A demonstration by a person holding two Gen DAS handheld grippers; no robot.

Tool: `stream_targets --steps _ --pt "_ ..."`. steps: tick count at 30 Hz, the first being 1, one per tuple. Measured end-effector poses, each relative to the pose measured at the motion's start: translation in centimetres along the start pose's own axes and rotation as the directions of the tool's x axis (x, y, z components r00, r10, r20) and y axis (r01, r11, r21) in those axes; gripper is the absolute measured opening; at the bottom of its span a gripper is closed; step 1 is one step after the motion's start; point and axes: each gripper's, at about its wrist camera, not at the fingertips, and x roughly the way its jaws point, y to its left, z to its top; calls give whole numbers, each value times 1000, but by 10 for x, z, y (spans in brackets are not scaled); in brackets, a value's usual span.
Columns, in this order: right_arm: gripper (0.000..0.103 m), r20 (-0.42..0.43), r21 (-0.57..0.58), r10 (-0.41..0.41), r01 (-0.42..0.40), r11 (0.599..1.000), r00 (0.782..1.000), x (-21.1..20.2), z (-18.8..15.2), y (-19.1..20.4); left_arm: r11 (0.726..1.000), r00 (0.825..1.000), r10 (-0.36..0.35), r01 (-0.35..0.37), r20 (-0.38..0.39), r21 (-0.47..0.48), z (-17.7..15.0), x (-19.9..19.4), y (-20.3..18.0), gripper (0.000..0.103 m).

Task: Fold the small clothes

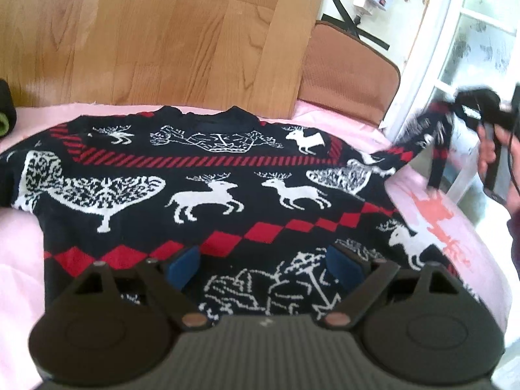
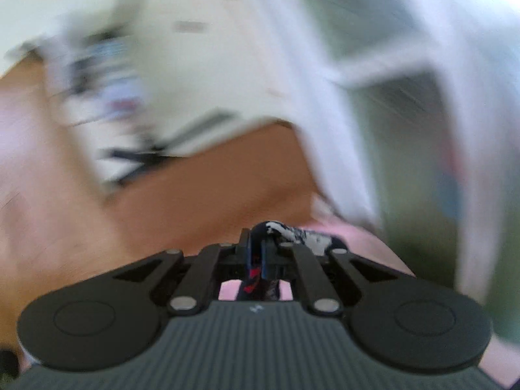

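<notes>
A small dark navy sweater (image 1: pixel 201 195) with white reindeer and trees and red diamond bands lies spread flat on a pink sheet (image 1: pixel 455 227), collar at the far edge. My left gripper (image 1: pixel 263 265) is open and empty, hovering over the sweater's lower hem. My right gripper (image 2: pixel 260 253) is shut on the sweater's right sleeve (image 2: pixel 292 234). In the left wrist view the right gripper (image 1: pixel 461 110) holds that sleeve (image 1: pixel 419 130) lifted up and out to the right. The right wrist view is heavily blurred.
Beyond the pink sheet is a wooden floor (image 1: pixel 146 32). A brown cushion (image 1: pixel 347 74) leans at the far right beside a white door frame (image 1: pixel 432 48). A dark roll with a green core (image 1: pixel 5 113) sits at the left edge.
</notes>
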Motion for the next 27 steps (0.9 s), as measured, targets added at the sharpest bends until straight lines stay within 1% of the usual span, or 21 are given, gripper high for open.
stream_targets --steps 2,4,6,8,9,10,11,12,13,14,15,17,18,19,21,22,23,24,25,26,27 --pt "8 5 -115 127 -126 985 992 -1 2 49 999 1000 -23 24 10 -40 2 -5 6 88" --pt "8 -11 -234 250 -245 941 968 -2 -7 100 993 998 -45 51 54 -105 6 -22 19 88" --pt "8 -86 -410 391 -390 824 916 -13 -37 157 987 992 -27 47 124 -155 9 -49 37 89" --pt "9 -230 -590 477 -511 625 848 -26 -87 204 983 985 46 -15 168 -180 11 -73 53 92" --pt "9 -341 -667 487 -572 478 804 -33 -125 223 980 980 84 -49 178 -192 12 -82 62 93" --pt "10 -439 -704 461 -614 357 771 -36 -157 234 976 977 116 -78 177 -206 12 -87 69 93" --pt "12 -535 -729 398 -646 227 745 -37 -193 240 968 975 148 -109 163 -225 12 -90 78 93" --pt "12 -575 -758 334 -640 126 747 -39 -226 238 963 975 163 -125 148 -240 12 -90 84 93" --pt "20 -495 -822 384 -563 82 779 -51 -242 228 959 976 168 -130 137 -250 12 -90 88 93" --pt "26 -459 -851 396 -521 61 795 -58 -245 222 959 977 167 -130 131 -253 12 -89 91 93" --pt "34 -468 -840 386 -535 84 795 -61 -235 215 959 977 169 -134 128 -248 13 -87 91 93" --pt "41 -514 -749 397 -624 224 760 -59 -199 195 963 978 172 -142 119 -229 20 -80 91 93" --pt "41 -512 -709 400 -637 302 760 -55 -178 181 965 979 168 -140 113 -222 25 -75 89 93" --pt "41 -494 -693 387 -622 366 779 -49 -162 169 967 981 158 -132 109 -217 30 -70 88 93" --pt "42 -435 -656 330 -546 521 838 -28 -130 147 970 986 129 -104 106 -221 43 -56 87 93" --pt "43 -414 -626 298 -507 592 860 -16 -118 138 970 988 117 -92 101 -225 49 -46 86 94" --pt "48 -399 -575 259 -460 676 880 2 -104 128 970 990 105 -83 89 -228 55 -38 86 95" --pt "55 -400 -523 233 -430 736 886 16 -97 118 968 992 106 -86 72 -234 60 -28 85 95" --pt "57 -411 -481 217 -413 773 886 24 -96 111 966 992 110 -94 54 -242 66 -18 85 95" --pt "61 -435 -431 206 -403 807 877 40 -95 105 964 993 112 -98 43 -248 69 -10 85 93" --pt "62 -478 -370 210 -412 833 853 55 -96 100 962 993 114 -102 33 -254 73 -1 84 91"
